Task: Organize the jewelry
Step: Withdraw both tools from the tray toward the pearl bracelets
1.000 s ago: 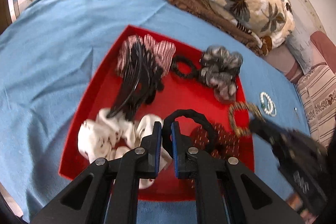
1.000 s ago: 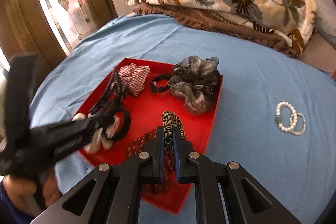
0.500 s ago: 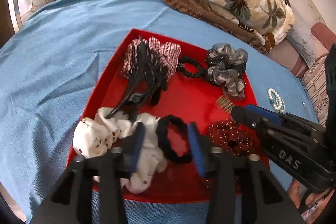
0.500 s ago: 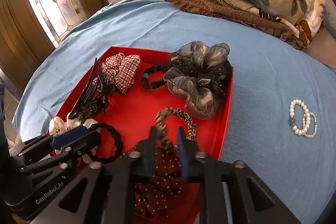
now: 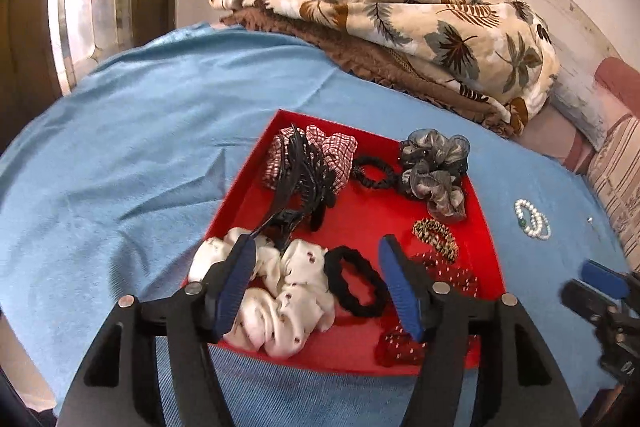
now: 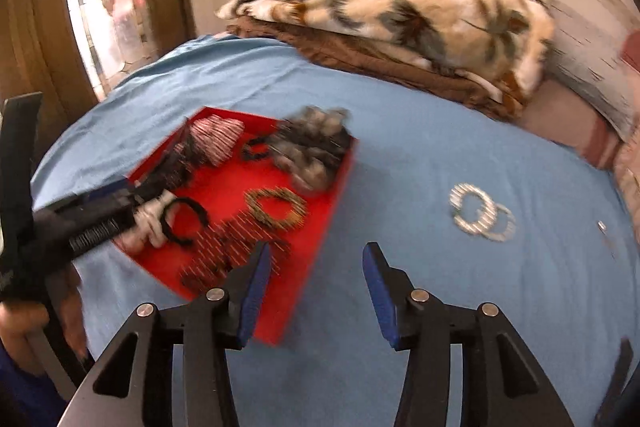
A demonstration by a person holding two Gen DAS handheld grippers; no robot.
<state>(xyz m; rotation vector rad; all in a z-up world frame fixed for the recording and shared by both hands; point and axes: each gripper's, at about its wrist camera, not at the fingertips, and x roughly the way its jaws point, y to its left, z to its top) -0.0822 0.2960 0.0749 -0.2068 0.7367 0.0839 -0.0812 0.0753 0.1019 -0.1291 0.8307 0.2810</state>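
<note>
Jaws of left gripper point(image 5: 316, 263) and right gripper point(image 6: 316, 267) opening, empty; hair ties resting in red tray point(image 5: 486, 227). Pearl bracelets point(image 6: 480, 215) on bed alongside, likely next: reach, pinch, carry.

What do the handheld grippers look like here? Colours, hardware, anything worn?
The left gripper and the right gripper match: black angular plastic bodies with triangular cut-outs, silver round pivot pins, and ribbed blue pads lining the fingers. No cables show. A dark blue sleeve sits at the lower left of the right wrist view.

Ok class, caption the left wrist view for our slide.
Left gripper opening above a black hair tie in the red tray.
</note>
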